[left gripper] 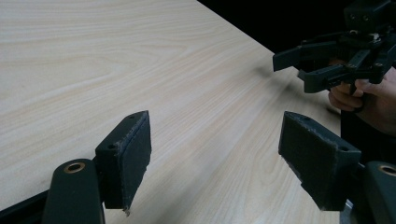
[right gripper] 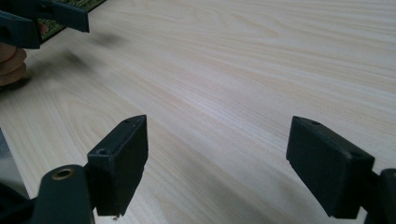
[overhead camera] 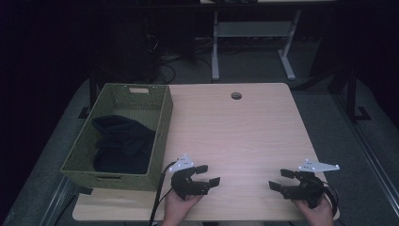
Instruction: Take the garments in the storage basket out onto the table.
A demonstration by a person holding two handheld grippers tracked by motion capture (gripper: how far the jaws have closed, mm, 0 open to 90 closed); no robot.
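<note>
Plainly unlabelled, each hand-held gripper, left (overhead camera: 208,174) and right (overhead camera: 279,179), hovers spread over the bare table (overhead camera: 244,127).

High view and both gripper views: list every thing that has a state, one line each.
left gripper: open, nothing between its jaws, above the table.
right gripper: open, nothing between its jaws, above the table.
green basket: upright at the table's left edge, no lid.
dark cloth: bunched up inside the basket.
table: bare wood between the grippers.
</note>
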